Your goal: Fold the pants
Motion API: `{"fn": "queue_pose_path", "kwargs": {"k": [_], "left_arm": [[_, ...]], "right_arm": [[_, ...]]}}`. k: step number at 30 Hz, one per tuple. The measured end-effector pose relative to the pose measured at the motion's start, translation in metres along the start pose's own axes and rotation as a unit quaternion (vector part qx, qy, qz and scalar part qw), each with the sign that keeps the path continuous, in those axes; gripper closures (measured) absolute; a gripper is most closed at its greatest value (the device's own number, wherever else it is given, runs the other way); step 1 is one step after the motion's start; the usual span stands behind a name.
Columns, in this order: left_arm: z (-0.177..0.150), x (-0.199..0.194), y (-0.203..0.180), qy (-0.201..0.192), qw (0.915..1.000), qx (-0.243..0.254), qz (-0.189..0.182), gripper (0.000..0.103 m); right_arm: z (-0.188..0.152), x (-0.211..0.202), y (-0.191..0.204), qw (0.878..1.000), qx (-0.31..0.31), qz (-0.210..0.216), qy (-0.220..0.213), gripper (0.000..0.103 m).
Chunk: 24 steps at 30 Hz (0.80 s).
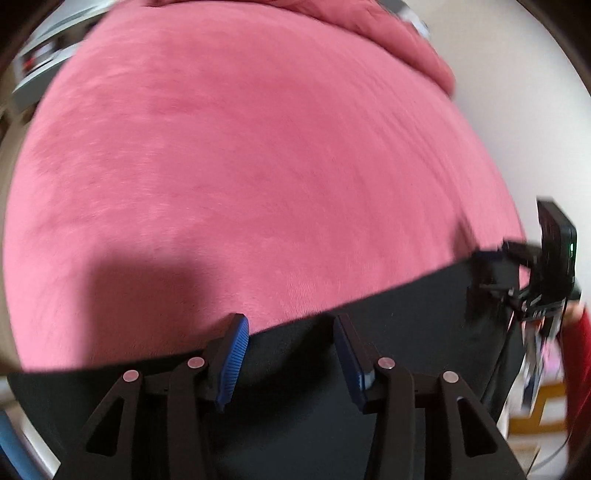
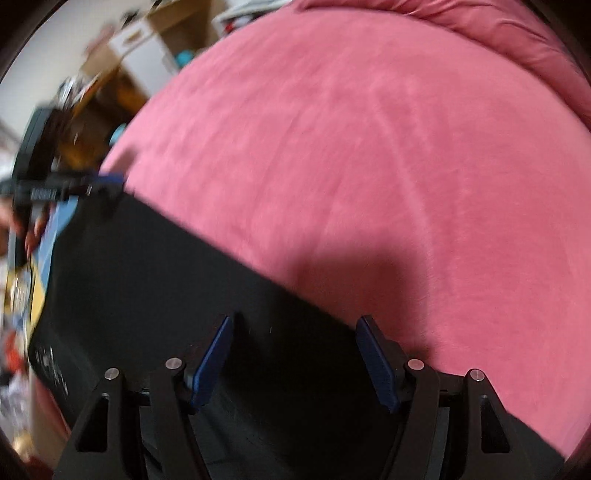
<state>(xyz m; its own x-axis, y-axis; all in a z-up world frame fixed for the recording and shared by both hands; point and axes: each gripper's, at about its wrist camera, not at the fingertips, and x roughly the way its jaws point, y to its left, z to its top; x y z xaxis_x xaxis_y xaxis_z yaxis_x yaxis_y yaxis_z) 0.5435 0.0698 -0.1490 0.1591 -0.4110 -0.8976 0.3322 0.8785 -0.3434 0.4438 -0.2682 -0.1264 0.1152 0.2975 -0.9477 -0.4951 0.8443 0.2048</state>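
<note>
Pants [image 1: 369, 332] lie flat on pink bed [image 1: 258, 166], straight edge running L–R under both grippers. Your left gripper [image 1: 291, 350] & right gripper [image 2: 295, 354] hover over it, fingers spread, pinching nothing; both equally near.

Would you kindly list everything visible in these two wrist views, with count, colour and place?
pants: one, black, flat along the near edge of the bed
bed cover: one, pink, fills most of both views
bunched bedding: one heap, pink, far end of the bed
room clutter: blurred, beyond the bed's side, cannot tell items
left gripper: one, black with blue pads, open over the pants' edge
right gripper: one, same colours, open over the pants
</note>
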Motion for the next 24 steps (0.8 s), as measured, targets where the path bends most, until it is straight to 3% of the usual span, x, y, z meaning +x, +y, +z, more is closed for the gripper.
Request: {"fn": "queue_pose_path", "kwargs": {"k": [4, 6, 8, 10, 11, 13, 15, 18, 24], "left_arm": [[0.012, 0.006, -0.009, 0.027, 0.9956, 0.090, 0.007, 0.054], [0.013, 0.009, -0.016, 0.039, 0.9907, 0.129, 0.017, 0.054], [0.010, 0.013, -0.021, 0.046, 0.9856, 0.159, 0.034, 0.054], [0.008, 0.012, -0.025, 0.040, 0.9849, 0.162, 0.045, 0.055], [0.004, 0.010, -0.028, 0.032, 0.9835, 0.171, 0.050, 0.060], [-0.019, 0.006, -0.047, 0.014, 0.9761, 0.205, 0.069, 0.085], [-0.034, 0.001, -0.058, -0.004, 0.9680, 0.231, 0.098, 0.094], [-0.052, -0.014, -0.072, -0.039, 0.9612, 0.245, 0.121, 0.096], [-0.095, -0.062, -0.095, -0.121, 0.9645, 0.201, 0.122, 0.096]], "right_arm": [[-0.006, 0.004, 0.012, 0.996, -0.083, -0.012, 0.003, 0.028], [-0.012, 0.007, 0.018, 0.995, -0.100, -0.030, 0.007, 0.037], [-0.012, 0.010, 0.021, 0.993, -0.107, -0.046, 0.006, 0.070], [-0.010, 0.006, 0.021, 0.993, -0.103, -0.049, -0.002, 0.088], [-0.011, 0.004, 0.023, 0.993, -0.104, -0.050, -0.005, 0.091], [-0.020, 0.001, 0.027, 0.992, -0.111, -0.064, -0.013, 0.094], [-0.030, -0.003, 0.034, 0.990, -0.113, -0.074, -0.025, 0.096], [-0.045, -0.020, 0.044, 0.990, -0.090, -0.087, -0.063, 0.096], [-0.075, -0.055, 0.070, 0.985, -0.042, -0.111, -0.122, 0.097]]}}
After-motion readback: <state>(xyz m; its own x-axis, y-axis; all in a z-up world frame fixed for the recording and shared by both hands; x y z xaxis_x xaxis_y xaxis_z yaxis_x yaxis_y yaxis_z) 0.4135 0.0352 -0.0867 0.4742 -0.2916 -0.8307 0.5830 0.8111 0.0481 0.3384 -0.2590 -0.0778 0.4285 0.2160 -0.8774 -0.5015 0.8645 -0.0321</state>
